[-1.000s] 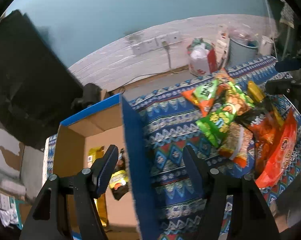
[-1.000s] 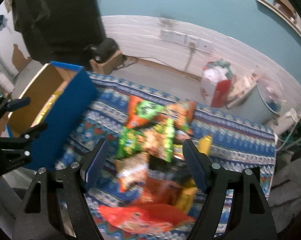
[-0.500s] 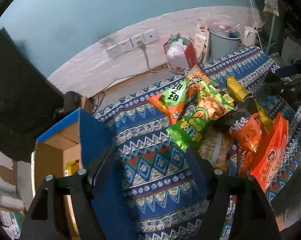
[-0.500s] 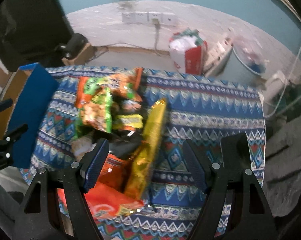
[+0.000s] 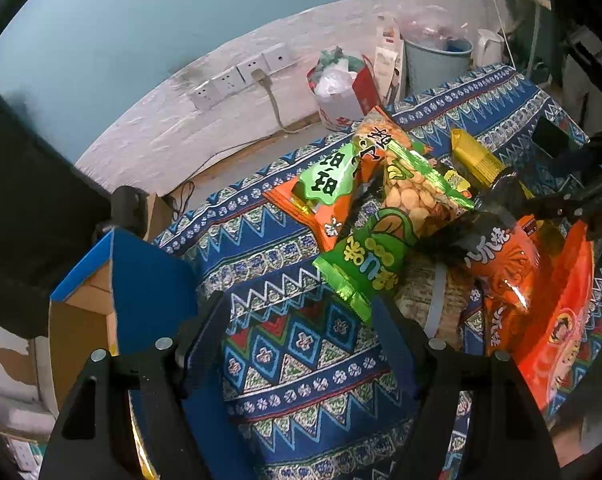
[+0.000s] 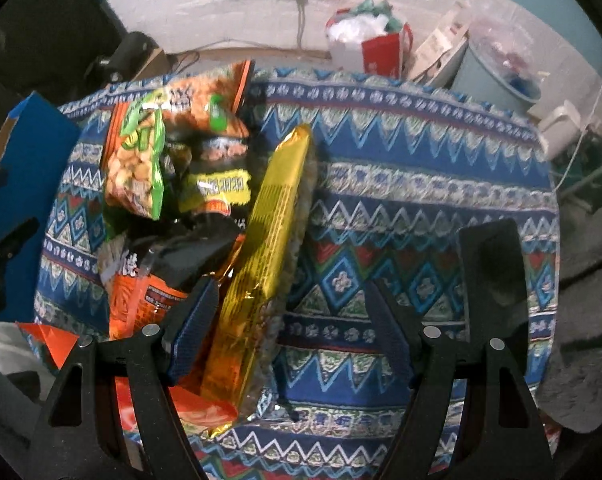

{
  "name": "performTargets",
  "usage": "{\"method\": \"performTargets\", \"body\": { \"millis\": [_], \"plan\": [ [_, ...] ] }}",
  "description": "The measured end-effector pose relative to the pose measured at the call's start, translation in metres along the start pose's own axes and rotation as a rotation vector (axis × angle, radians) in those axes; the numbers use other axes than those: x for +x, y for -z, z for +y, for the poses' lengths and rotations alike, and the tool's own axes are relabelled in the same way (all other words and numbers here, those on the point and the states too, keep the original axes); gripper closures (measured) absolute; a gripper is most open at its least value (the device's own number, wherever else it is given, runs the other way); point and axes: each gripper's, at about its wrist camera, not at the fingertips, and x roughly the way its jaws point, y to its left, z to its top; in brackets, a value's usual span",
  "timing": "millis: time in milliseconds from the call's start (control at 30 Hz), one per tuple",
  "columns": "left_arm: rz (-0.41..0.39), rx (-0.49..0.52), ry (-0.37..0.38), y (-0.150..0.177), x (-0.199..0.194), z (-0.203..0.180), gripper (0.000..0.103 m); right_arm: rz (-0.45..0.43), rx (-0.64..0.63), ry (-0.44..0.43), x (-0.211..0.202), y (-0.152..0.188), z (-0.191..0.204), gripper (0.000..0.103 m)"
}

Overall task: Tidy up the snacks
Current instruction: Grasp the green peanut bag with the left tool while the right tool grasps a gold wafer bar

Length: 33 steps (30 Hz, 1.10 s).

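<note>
Left wrist view: we find the left hand-held gripper (image 5: 299,330) released, its jaws having just been opening, over bare patterned cloth (image 5: 301,360); snack packets (image 5: 405,216) lie far right, the blue box (image 5: 141,280) left.

Right wrist view: the right hand-held gripper (image 6: 289,320) stands released, straddling the gold packet (image 6: 273,236) without pressing it.
</note>
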Motion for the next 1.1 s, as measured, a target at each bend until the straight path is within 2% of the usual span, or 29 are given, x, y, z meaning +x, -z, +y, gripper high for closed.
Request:
{"method": "performTargets", "body": {
  "millis": [67,233,367,400,433,467,500,533,800,1100],
  "plan": [
    [0.007,0.013,0.006,-0.003,0.005,-0.004,0.025,0.016,0.003,0.005,0.007,0.000,-0.001,0.027],
    [0.021,0.032,0.025,-0.009,0.020,-0.012,0.025,0.048,0.023,-0.033,0.024,-0.001,-0.004,0.027],
    [0.027,0.043,0.043,-0.015,0.031,-0.018,0.025,0.071,0.008,-0.022,0.039,0.000,-0.002,0.028],
    [0.026,0.047,0.047,-0.017,0.033,-0.020,0.025,0.076,0.004,-0.020,0.042,0.001,-0.002,0.036],
    [0.024,0.054,0.052,-0.019,0.036,-0.022,0.025,0.086,-0.004,-0.014,0.046,0.002,-0.003,0.052],
    [0.022,0.060,0.054,-0.021,0.038,-0.024,0.025,0.093,-0.011,0.002,0.049,0.002,-0.004,0.059],
    [0.020,0.068,0.062,-0.024,0.041,-0.026,0.025,0.095,-0.013,0.015,0.050,0.003,-0.008,0.072],
    [0.020,0.074,0.068,-0.026,0.042,-0.028,0.025,0.092,-0.011,0.028,0.051,0.004,-0.011,0.074],
    [0.034,0.157,0.082,-0.039,0.064,-0.049,0.025,0.063,0.019,-0.012,0.052,0.007,-0.028,0.074],
    [0.060,0.162,0.101,-0.044,0.082,-0.056,0.025,0.049,0.023,-0.018,0.053,0.000,-0.034,0.074]
  ]
}}
